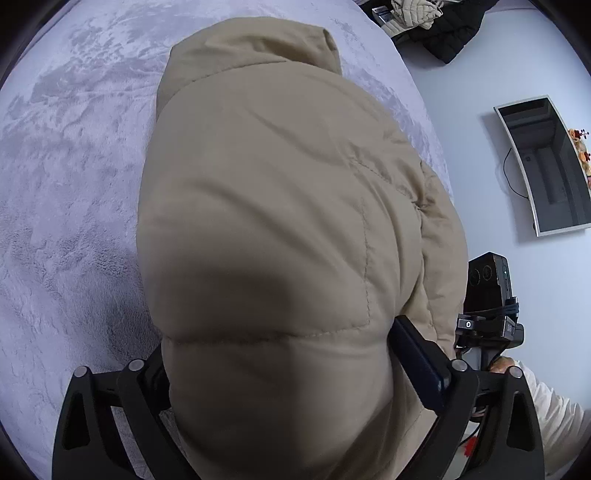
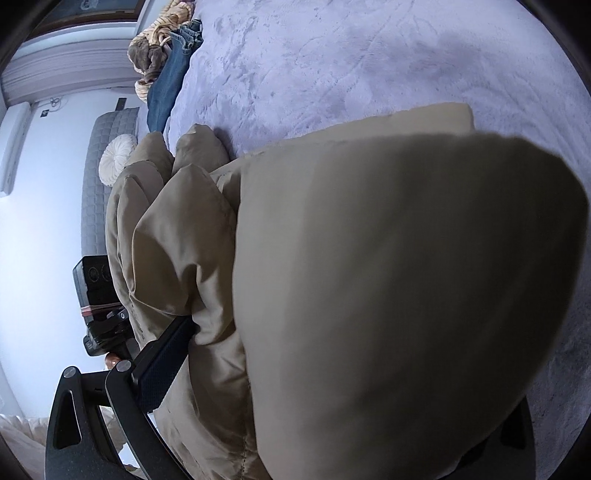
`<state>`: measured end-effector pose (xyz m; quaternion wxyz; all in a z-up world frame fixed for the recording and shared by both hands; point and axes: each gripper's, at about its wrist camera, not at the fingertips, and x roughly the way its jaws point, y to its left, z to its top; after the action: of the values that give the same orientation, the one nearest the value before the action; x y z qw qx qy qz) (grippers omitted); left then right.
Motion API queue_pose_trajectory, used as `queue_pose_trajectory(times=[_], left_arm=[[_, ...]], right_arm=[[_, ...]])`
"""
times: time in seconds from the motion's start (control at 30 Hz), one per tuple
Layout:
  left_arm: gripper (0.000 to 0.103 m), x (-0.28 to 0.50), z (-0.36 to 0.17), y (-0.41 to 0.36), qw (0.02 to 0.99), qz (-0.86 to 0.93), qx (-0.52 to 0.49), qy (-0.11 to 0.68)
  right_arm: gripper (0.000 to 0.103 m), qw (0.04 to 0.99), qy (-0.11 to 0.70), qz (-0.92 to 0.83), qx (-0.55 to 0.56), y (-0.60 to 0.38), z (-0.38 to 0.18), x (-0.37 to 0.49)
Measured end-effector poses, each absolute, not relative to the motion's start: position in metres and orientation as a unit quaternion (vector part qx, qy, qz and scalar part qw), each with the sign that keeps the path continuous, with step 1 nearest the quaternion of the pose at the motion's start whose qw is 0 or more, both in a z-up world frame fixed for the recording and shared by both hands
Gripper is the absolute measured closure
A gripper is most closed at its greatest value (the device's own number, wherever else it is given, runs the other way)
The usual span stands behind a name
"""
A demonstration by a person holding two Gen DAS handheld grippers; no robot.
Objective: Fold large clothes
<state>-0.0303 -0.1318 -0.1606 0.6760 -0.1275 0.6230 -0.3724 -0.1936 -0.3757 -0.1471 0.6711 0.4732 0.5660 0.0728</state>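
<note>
A beige puffer jacket point(image 1: 266, 221) fills both views, bunched and lifted over a lavender plush bed cover point(image 1: 66, 166). My left gripper point(image 1: 288, 369) is shut on a thick fold of the jacket; its right finger point(image 1: 417, 362) shows, and the left finger is mostly hidden by fabric. In the right wrist view the jacket point(image 2: 388, 295) drapes over my right gripper point(image 2: 295, 369), which is shut on it; only its left finger point(image 2: 162, 362) shows. The right gripper's body point(image 1: 487, 306) appears just right of the jacket in the left wrist view.
A black garment and a beige one point(image 1: 436, 29) lie at the bed's far corner. Jeans point(image 2: 170, 77) and a brown striped garment point(image 2: 155, 48) lie at another edge. A grey quilted bench point(image 2: 99, 177) with a round cushion stands beside the bed. A mirror-like panel point(image 1: 546, 166) hangs on the wall.
</note>
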Motion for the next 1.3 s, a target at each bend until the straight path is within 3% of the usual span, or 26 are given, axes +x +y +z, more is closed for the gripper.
queue_pose_trajectory(times=[0.1, 0.27, 0.33, 0.6, 0.87, 1.07, 1.3], left_arm=[[0.02, -0.033, -0.145, -0.136, 0.691, -0.368, -0.11, 0.613], [0.028, -0.042, -0.119, -0.128, 0.708, -0.359, -0.098, 0.6], [0.029, -0.047, -0.11, -0.127, 0.714, -0.358, -0.099, 0.593], [0.029, -0.039, -0.064, -0.093, 0.739, -0.367, -0.123, 0.552], [0.029, 0.025, -0.046, -0.018, 0.761, -0.355, -0.129, 0.527], [0.029, 0.094, -0.062, 0.048, 0.776, -0.328, -0.119, 0.525], [0.025, 0.148, -0.132, 0.077, 0.773, -0.288, -0.124, 0.552]], right_arm=[[0.003, 0.663, 0.562, 0.064, 0.49, -0.379, -0.145, -0.199], [0.05, 0.663, 0.541, 0.076, 0.513, -0.381, -0.132, -0.205], [0.057, 0.67, 0.536, 0.082, 0.508, -0.379, -0.121, -0.205], [0.058, 0.701, 0.519, 0.107, 0.478, -0.355, -0.075, -0.177], [0.058, 0.727, 0.501, 0.119, 0.455, -0.291, -0.057, -0.105], [0.058, 0.739, 0.493, 0.124, 0.442, -0.235, -0.066, -0.028], [0.058, 0.741, 0.51, 0.085, 0.43, -0.218, -0.108, 0.03]])
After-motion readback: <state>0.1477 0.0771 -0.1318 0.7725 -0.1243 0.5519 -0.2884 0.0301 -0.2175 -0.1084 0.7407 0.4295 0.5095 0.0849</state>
